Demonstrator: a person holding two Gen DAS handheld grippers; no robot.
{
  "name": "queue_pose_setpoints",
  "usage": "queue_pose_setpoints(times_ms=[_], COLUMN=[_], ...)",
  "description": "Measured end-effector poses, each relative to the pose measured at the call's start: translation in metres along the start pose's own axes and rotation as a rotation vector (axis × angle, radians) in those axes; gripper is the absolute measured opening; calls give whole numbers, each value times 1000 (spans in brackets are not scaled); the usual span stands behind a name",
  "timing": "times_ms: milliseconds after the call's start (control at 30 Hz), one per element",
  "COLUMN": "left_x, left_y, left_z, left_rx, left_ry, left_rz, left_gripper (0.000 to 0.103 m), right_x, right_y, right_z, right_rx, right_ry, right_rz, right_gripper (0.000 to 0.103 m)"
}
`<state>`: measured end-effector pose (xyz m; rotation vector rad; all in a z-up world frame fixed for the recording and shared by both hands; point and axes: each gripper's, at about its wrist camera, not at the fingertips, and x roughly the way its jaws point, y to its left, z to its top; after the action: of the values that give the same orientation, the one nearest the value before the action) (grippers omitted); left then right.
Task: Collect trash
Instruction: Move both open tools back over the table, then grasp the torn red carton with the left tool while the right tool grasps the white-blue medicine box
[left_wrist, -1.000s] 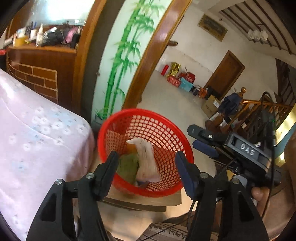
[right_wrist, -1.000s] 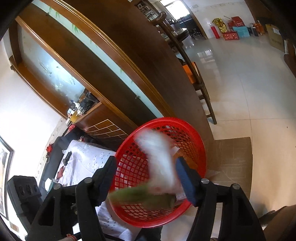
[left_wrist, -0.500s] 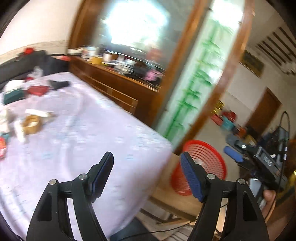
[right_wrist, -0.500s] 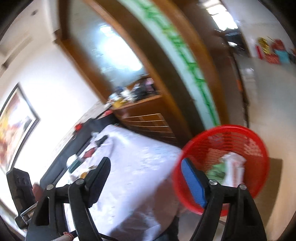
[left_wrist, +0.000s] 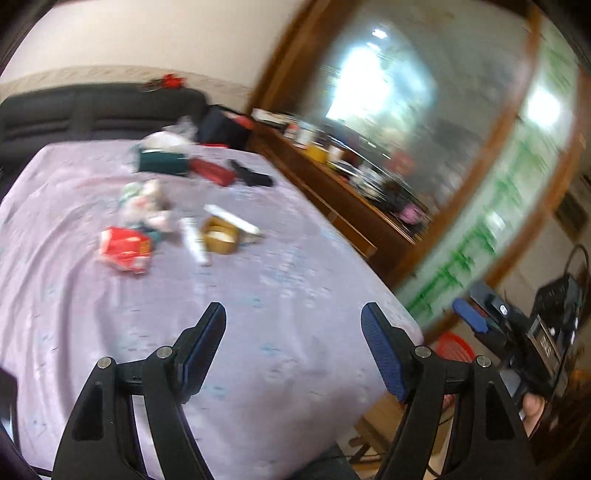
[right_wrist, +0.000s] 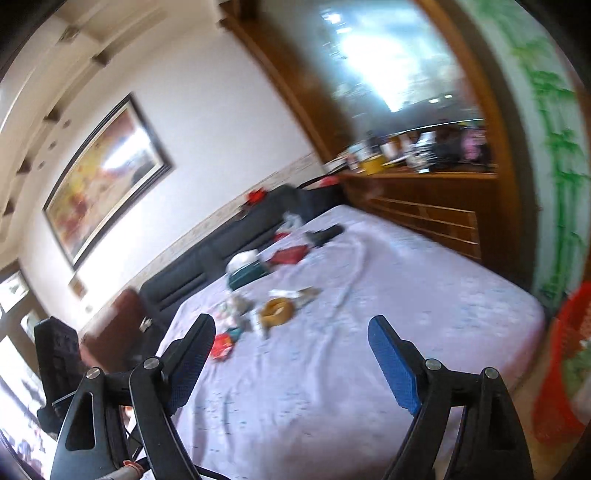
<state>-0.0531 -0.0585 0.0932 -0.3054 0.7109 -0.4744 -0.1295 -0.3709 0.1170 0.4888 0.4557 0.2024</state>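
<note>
Trash sits in a pile on the purple table cloth: a red wrapper, crumpled paper and a tape roll. My left tongs are wide apart with nothing in them. My right tongs are opening, empty too. My red basket is past the table's right edge.

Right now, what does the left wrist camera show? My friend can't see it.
Open, empty tongs point over a table with a lilac cloth. Farther off on it lie a red wrapper, a tape roll and other blurred litter. The red basket peeks past the table's right edge, beside the other tongs.
</note>
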Motion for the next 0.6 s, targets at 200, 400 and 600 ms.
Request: queue_pose_setpoints(times_ms=[200,400,600], left_x=[2,30,74], left_y=[70,124,159], left_z=[17,21,27], left_rx=[-187,-373,-484], left_ry=[23,84,144], left_rz=[78,120,145], left_gripper=[74,74,74], right_x=[63,133,205], right_y=[34,40,35], right_z=[3,6,22], right_rx=[-69,-134,-171], right_ry=[91,205,329], right_rz=[97,124,183], right_gripper=[88,88,88])
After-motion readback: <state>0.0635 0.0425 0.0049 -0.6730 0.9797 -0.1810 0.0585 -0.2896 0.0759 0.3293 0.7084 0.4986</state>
